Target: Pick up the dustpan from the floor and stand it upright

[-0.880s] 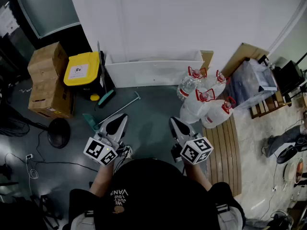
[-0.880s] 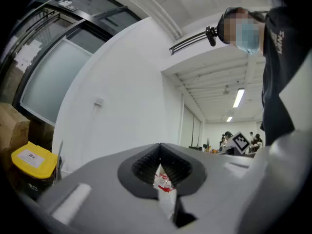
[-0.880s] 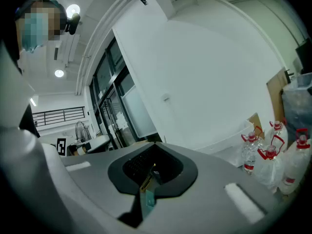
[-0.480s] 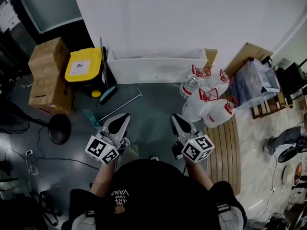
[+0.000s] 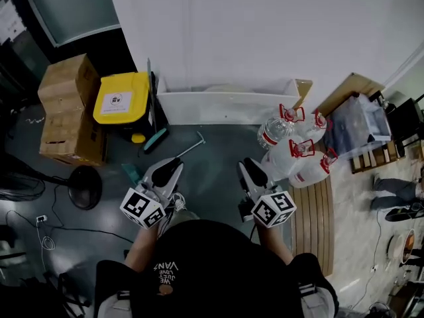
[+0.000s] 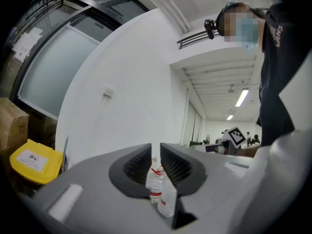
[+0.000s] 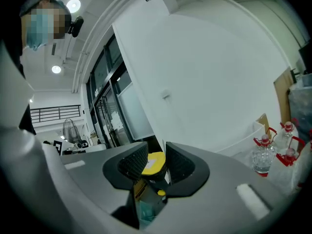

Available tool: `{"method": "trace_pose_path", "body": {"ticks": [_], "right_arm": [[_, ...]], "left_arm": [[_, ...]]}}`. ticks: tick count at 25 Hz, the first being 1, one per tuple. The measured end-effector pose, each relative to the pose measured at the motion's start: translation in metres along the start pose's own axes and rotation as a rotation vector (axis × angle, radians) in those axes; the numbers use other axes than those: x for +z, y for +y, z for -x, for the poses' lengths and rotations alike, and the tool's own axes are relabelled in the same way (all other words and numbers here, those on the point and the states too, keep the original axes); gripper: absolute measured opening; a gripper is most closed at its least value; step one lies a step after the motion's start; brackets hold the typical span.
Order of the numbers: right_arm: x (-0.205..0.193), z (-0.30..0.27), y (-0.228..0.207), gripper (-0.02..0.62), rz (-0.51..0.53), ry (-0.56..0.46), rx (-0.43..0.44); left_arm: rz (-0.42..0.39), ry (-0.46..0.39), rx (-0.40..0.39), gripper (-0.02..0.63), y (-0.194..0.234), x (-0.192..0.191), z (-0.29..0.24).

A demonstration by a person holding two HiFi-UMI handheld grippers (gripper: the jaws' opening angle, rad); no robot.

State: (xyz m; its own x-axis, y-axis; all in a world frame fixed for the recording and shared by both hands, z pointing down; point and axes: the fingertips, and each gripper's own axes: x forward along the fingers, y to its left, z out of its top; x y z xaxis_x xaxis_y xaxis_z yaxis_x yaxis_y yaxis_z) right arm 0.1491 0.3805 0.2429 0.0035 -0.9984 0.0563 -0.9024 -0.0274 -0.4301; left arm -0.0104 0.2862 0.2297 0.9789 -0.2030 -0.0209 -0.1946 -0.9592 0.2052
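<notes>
Left gripper (image 5: 173,163) is closed and empty, right gripper (image 5: 246,168) narrowly parted and empty near 4 clear red-capped jugs (image 5: 290,159).

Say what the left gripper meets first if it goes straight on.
Likely the water bottles, in line between the jaws of the left gripper; nothing nearer shows. They are far off, so it might pass over them.

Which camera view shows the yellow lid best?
The head view: the yellow lid is seen almost whole from above. The left gripper view shows it small, at the left edge; the right gripper view shows only a slice.
</notes>
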Motion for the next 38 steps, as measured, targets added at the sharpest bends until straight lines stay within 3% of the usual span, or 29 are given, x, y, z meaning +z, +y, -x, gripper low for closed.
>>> {"method": "trace_pose_path", "body": {"ticks": [13, 19, 27, 38], "right_arm": [[-0.003, -0.140, 0.028, 0.127, -0.005, -0.018, -0.075], [-0.008, -0.181, 0.036, 0.129, 0.005, -0.003, -0.087], [-0.018, -0.233, 0.024, 0.129, 0.028, 0.075, -0.025], [-0.036, -0.326, -0.022, 0.127, 0.064, 0.268, 0.126]], "left_arm": [[0.017, 0.027, -0.042, 0.058, 0.142, 0.027, 0.004], [0.031, 0.015, -0.035, 0.098, 0.184, 0.025, 0.011], [0.061, 0.019, 0.062, 0.138, 0.221, 0.015, 0.010], [0.105, -0.017, 0.300, 0.160, 0.277, -0.002, -0.018]]}}
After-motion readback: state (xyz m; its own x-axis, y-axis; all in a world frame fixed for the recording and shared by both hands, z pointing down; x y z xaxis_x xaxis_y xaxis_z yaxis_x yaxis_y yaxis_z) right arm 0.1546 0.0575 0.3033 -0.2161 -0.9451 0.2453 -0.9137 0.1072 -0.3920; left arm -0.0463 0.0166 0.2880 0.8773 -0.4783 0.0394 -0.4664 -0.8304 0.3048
